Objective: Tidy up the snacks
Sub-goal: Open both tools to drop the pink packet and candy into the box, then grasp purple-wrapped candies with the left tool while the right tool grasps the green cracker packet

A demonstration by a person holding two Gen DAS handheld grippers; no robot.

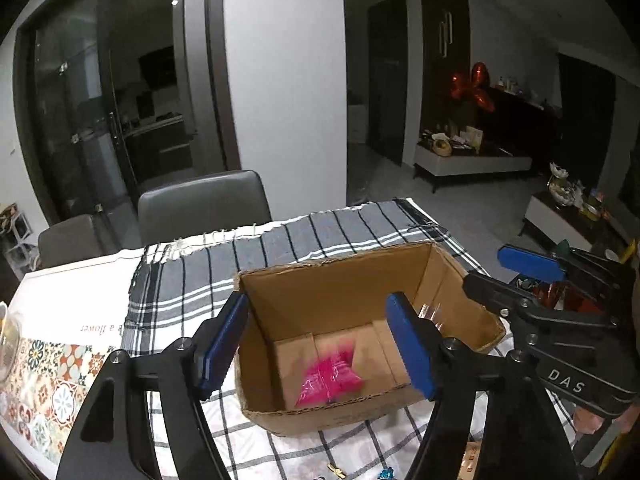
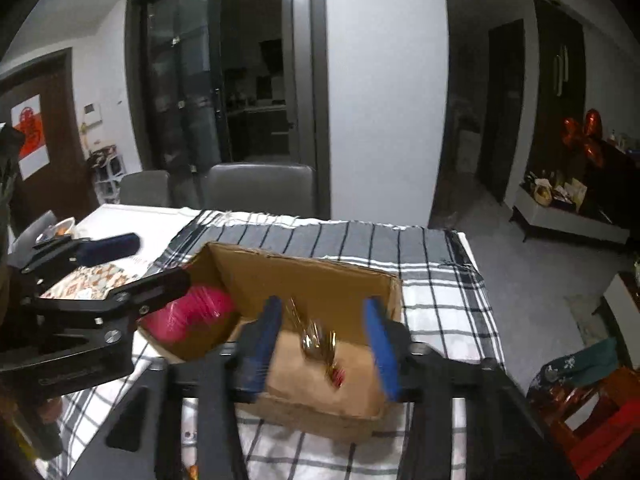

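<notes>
An open cardboard box [image 1: 340, 276] stands on a checked cloth; it also shows in the right wrist view [image 2: 320, 276]. A pink snack pack [image 1: 330, 378] lies on the box floor, also seen in the right wrist view [image 2: 192, 312]. My left gripper [image 1: 318, 344] is open and empty above the box's near left side. My right gripper [image 2: 324, 340] is open; a blurred gold-wrapped snack [image 2: 320, 340] is between its fingers over the box, not held. The right gripper also shows in the left wrist view [image 1: 516, 276], the left gripper in the right wrist view [image 2: 136, 264].
Grey chairs [image 1: 200, 208] stand behind the table. A patterned mat [image 1: 44, 384] and a bowl [image 1: 6, 344] lie at the left. Small wrapped sweets [image 1: 386, 473] lie on the cloth in front of the box. The table's right edge [image 2: 480, 280] drops to the floor.
</notes>
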